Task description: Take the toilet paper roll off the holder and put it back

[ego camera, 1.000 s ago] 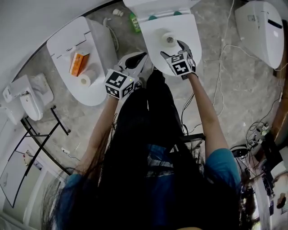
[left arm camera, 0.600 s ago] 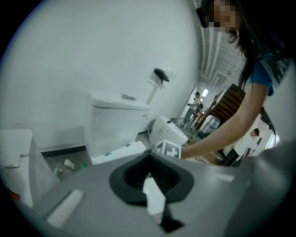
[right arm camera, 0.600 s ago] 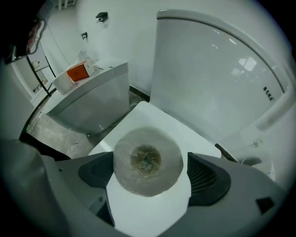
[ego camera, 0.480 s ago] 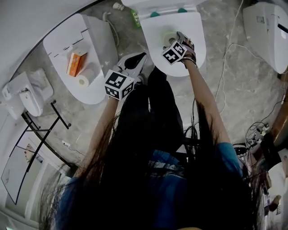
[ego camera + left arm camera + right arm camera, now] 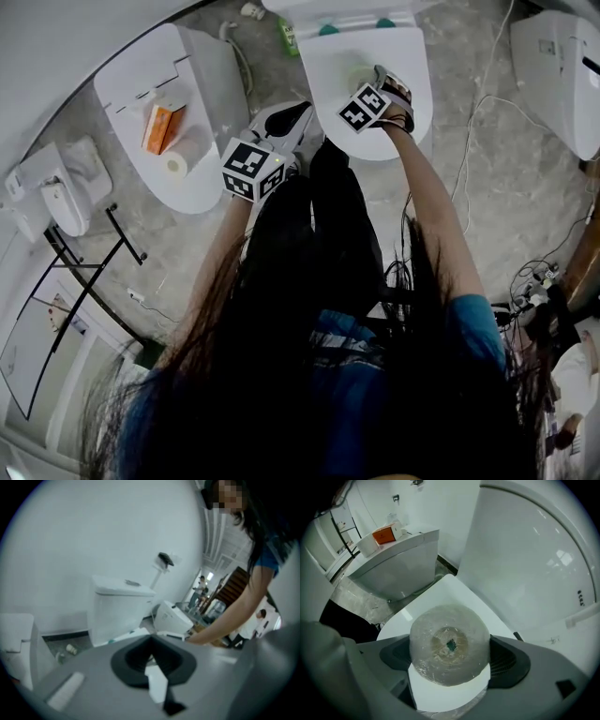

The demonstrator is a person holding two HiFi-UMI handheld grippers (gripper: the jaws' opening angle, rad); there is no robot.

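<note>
A plastic-wrapped toilet paper roll (image 5: pixel 450 651) stands on end on the closed white toilet lid (image 5: pixel 440 597); in the head view the roll (image 5: pixel 354 71) is partly hidden. My right gripper (image 5: pixel 450 656) reaches over it, and in the head view this gripper (image 5: pixel 367 79) is over the middle of the lid (image 5: pixel 408 47). Its jaws stand wide, one on each side of the roll, close against its wrap. My left gripper (image 5: pixel 286 120) hangs beside the toilet's front left edge. In its own view the left gripper (image 5: pixel 152 660) is shut and holds nothing.
Another toilet at the left carries an orange box (image 5: pixel 157 128) and a second roll (image 5: pixel 174 166). A green bottle (image 5: pixel 291 37) stands on the floor behind. A third toilet (image 5: pixel 562 66) is at the right, with cables (image 5: pixel 469 141) on the floor and a black rack (image 5: pixel 94 262) lower left.
My right gripper has moved forward from the lid's near edge onto the roll, its jaws now around it. The left gripper has hardly moved.
</note>
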